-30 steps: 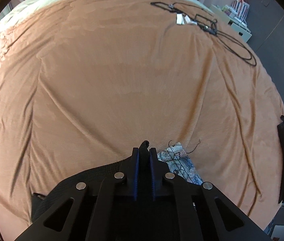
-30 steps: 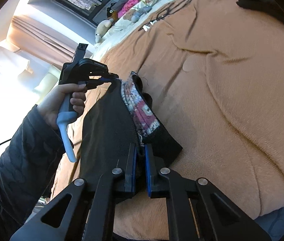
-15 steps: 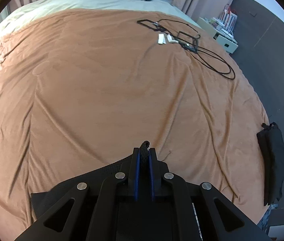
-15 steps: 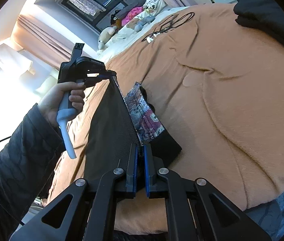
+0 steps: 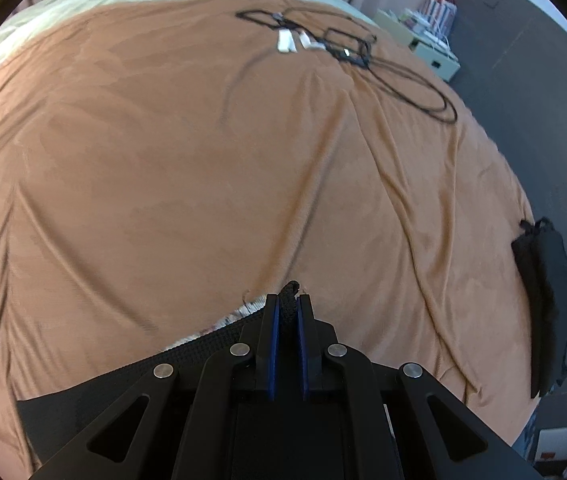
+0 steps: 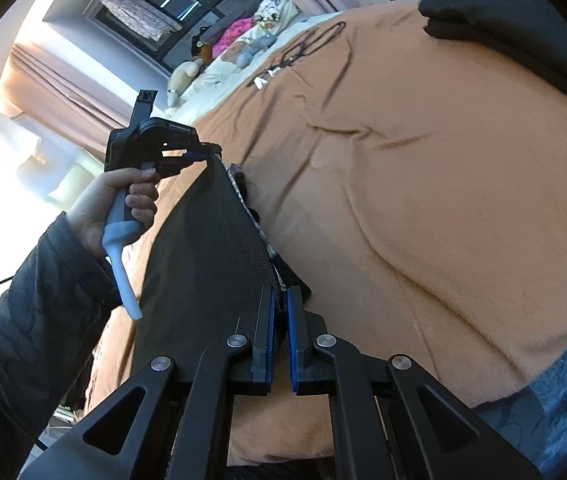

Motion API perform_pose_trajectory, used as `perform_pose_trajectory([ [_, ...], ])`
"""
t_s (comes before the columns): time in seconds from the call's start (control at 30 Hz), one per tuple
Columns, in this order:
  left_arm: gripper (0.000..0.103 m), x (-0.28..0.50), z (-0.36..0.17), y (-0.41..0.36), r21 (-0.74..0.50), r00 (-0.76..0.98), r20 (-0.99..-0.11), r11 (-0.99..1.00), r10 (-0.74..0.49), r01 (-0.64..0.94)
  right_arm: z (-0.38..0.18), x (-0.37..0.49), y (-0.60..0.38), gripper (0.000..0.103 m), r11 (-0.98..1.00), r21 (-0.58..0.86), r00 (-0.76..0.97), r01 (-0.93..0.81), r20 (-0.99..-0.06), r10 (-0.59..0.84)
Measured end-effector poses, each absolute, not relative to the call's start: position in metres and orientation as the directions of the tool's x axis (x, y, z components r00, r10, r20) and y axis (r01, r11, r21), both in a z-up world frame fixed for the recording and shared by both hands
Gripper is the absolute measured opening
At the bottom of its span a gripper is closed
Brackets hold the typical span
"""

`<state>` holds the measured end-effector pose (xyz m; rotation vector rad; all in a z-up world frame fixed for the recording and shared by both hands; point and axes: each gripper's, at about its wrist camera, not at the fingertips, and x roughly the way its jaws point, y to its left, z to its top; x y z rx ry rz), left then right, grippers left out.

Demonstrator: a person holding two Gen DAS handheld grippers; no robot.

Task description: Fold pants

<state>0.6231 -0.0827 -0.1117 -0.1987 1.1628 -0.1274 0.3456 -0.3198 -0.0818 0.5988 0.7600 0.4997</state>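
Pants: the black pants (image 6: 203, 264) hang stretched above the orange bedspread (image 6: 423, 184), one edge taut between the two grippers, a patterned lining showing along it.
Left gripper: the left gripper (image 5: 288, 312) has its jaws nearly closed, pinching a bunched black corner of the fabric.
Right gripper: the right gripper (image 6: 279, 308) is clamped tight on the other end of the same edge.
Done: both corners are gripped and the garment is lifted and spread.
Left: by the look of it no fold is laid yet; the pants must be set on the bed and doubled over.
Nearby: a second dark garment (image 5: 543, 300) lies at the bed's edge, and cables (image 5: 363, 52) lie far up the bed.
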Motion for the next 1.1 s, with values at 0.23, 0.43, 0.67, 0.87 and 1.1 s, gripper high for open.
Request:
perform_pose_trajectory([
  [0.23,0.060,0.610,-0.109,-0.066,-0.232,0.401,-0.893,0.972,-0.203,-0.026,-0.075,0.341,-0.315,0.008,0.730,0.657,0.590,-0.187,-0.519,0.618],
  [0.43,0.067,0.578,-0.086,-0.038,-0.219,0.444,-0.877,0.975,-0.184,-0.030,-0.060,0.335,-0.323,0.059,0.735,0.647,0.628,-0.204,-0.490,0.605],
  [0.67,0.067,0.524,-0.070,-0.004,-0.233,0.473,-0.862,0.971,-0.182,-0.051,-0.050,0.346,-0.313,0.059,0.710,0.623,0.577,-0.329,-0.462,0.673],
  [0.87,0.067,0.471,-0.064,0.018,-0.251,0.492,-0.851,0.965,-0.182,-0.076,-0.041,0.366,-0.296,0.059,0.704,0.591,0.530,-0.394,-0.479,0.699],
  [1.1,0.067,0.416,-0.077,0.038,-0.324,0.496,-0.840,0.937,-0.220,-0.132,-0.036,0.389,-0.281,0.059,0.691,0.572,0.482,-0.442,-0.499,0.721],
])
